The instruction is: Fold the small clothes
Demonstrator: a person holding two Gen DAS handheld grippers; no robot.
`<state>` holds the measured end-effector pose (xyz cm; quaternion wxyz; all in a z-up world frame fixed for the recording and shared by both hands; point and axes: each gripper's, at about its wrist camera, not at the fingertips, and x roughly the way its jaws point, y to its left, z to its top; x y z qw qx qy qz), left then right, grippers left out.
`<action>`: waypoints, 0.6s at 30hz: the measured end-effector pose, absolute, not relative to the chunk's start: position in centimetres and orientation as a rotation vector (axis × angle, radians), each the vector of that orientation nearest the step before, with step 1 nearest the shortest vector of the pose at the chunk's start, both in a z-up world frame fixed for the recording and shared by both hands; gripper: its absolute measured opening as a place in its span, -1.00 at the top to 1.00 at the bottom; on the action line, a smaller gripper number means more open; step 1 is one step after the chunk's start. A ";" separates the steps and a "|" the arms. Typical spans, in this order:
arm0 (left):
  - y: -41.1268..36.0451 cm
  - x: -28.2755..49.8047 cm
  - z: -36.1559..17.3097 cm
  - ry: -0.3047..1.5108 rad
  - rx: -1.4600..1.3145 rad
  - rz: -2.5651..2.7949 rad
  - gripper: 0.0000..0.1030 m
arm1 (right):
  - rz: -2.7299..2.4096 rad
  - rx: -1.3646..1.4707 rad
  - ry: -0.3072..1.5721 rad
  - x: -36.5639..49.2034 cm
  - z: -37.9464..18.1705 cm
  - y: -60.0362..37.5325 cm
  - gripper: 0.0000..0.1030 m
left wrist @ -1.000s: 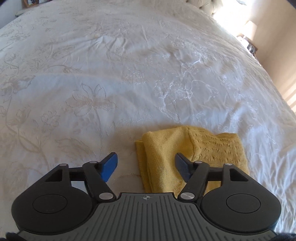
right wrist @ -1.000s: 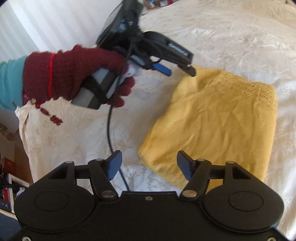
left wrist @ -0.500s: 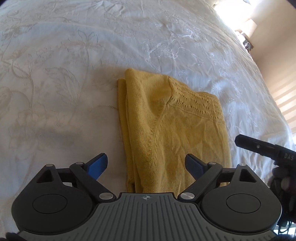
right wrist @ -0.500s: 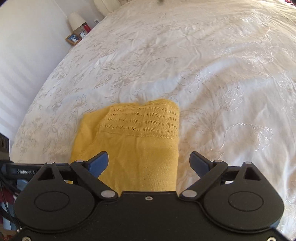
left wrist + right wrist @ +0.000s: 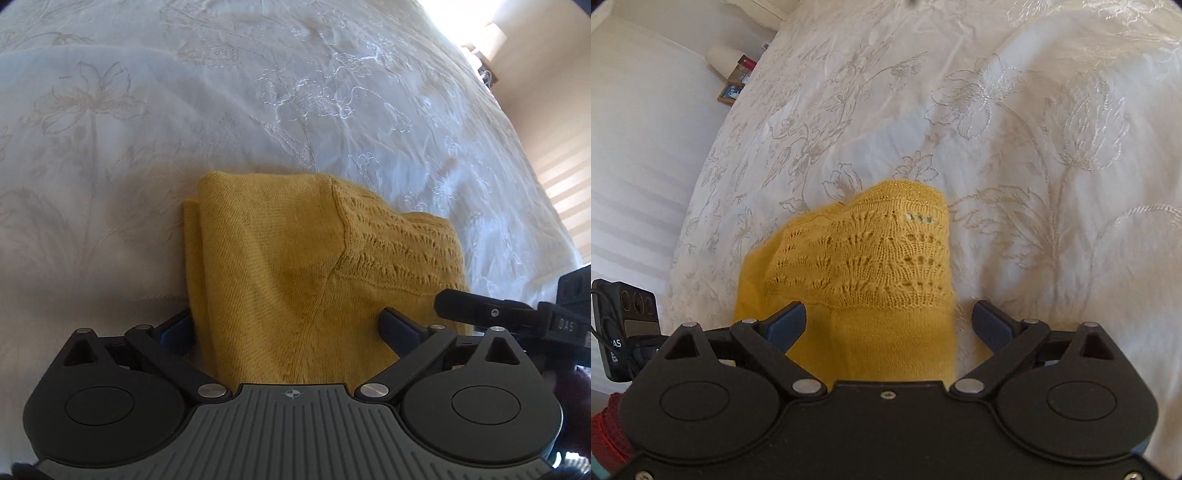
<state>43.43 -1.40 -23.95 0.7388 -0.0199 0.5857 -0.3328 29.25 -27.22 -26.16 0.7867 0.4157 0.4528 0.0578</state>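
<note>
A small yellow knitted garment [image 5: 295,280] lies folded on the white embroidered bedspread [image 5: 147,129], well away from the far edge of the bed and nearer to the side where the person stands. One part is plain knit, and the end band [image 5: 864,254] has an open lace pattern. At the plain side some layers lie one over the other, so it seems folded more than once.

The left gripper [image 5: 288,328] points steeply down over the plain part, its jaws opening wide, with cloth between them but not pressed. The right gripper [image 5: 888,321] tilts down over the lace end, its jaws also opening, empty of any grip. A hand in a dark red glove [image 5: 609,424] holds the left one.

The garment's long axis perhaps runs from the person toward the middle of the bed; it is hard to judge.
</note>
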 end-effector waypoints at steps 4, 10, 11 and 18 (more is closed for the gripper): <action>-1.7 43.5 -24.0 1.263 -0.025 -0.737 -0.98 | 0.140 0.893 0.976 30.3 -26.3 -27.0 -1.00; -1.1 43.5 -23.6 1.232 -0.049 -0.734 -0.37 | 0.130 0.853 1.015 30.1 -25.7 -26.9 -0.24; -1.0 43.4 -23.3 1.220 -0.054 -0.738 -0.10 | 0.131 0.842 1.016 30.0 -25.5 -26.9 -0.06; -1.2 40.7 -19.5 1.091 0.010 -0.779 0.54 | 0.127 0.564 0.936 29.0 -18.8 -23.1 0.18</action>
